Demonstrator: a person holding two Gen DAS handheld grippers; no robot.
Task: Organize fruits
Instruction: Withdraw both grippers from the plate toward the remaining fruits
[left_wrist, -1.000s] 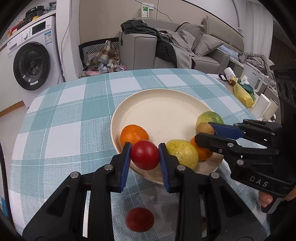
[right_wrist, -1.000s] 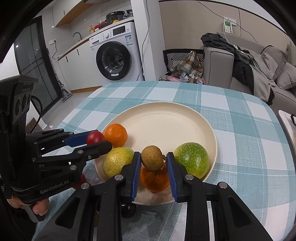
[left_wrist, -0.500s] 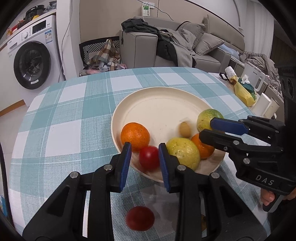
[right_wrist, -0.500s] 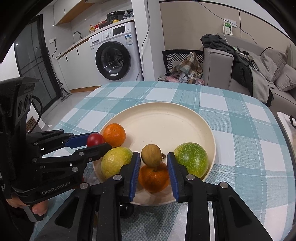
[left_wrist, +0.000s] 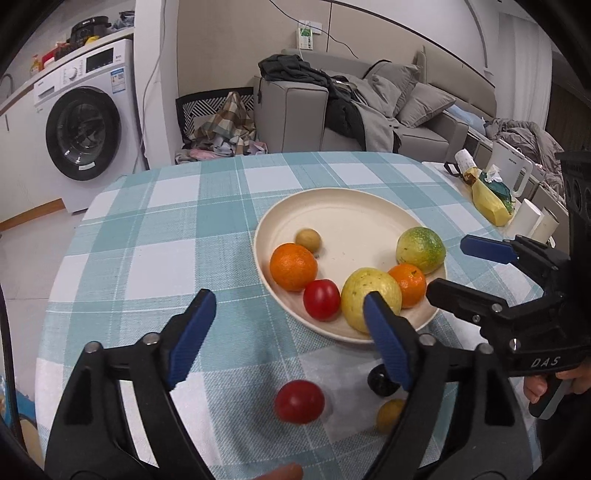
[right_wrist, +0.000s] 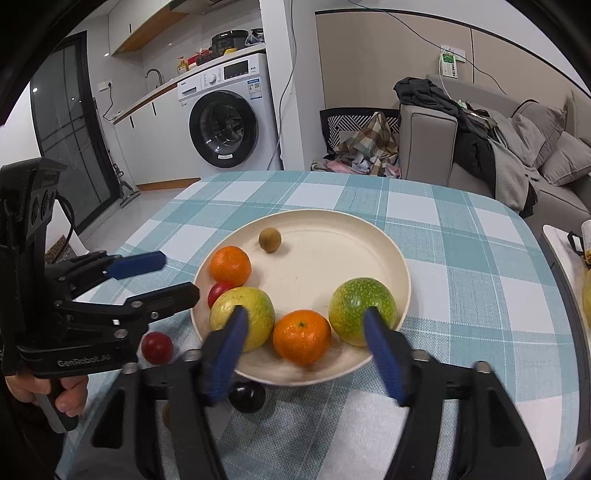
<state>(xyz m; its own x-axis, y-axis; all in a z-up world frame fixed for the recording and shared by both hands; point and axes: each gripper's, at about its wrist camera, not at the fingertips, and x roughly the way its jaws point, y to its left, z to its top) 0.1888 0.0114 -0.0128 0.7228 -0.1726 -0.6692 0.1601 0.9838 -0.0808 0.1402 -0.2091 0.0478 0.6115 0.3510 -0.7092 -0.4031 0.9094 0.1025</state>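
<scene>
A cream plate (left_wrist: 354, 210) (right_wrist: 332, 229) on the checked tablecloth holds two oranges (left_wrist: 293, 266) (right_wrist: 302, 336), a red tomato (left_wrist: 321, 299), a yellow-green fruit (left_wrist: 370, 293), a green fruit (right_wrist: 362, 311) and a small brown fruit (left_wrist: 308, 239) (right_wrist: 270, 240). On the cloth near me lie a second red tomato (left_wrist: 299, 401) (right_wrist: 157, 347), a dark round fruit (right_wrist: 246, 397) and a small yellow fruit (left_wrist: 390, 412). My left gripper (left_wrist: 286, 338) is open and empty, near the plate's front left rim. My right gripper (right_wrist: 306, 350) is open and empty at the plate's near rim.
The table edge curves away at left and far side. A side shelf at right holds a yellow bag (left_wrist: 491, 201) and white containers (left_wrist: 532, 221). A washing machine (right_wrist: 225, 114) and a grey sofa (left_wrist: 369, 107) stand beyond the table.
Both grippers opened wide and drew back. The left let go of the red tomato onto the plate. The right let go of the small brown fruit, which rolled to the plate's far left.
</scene>
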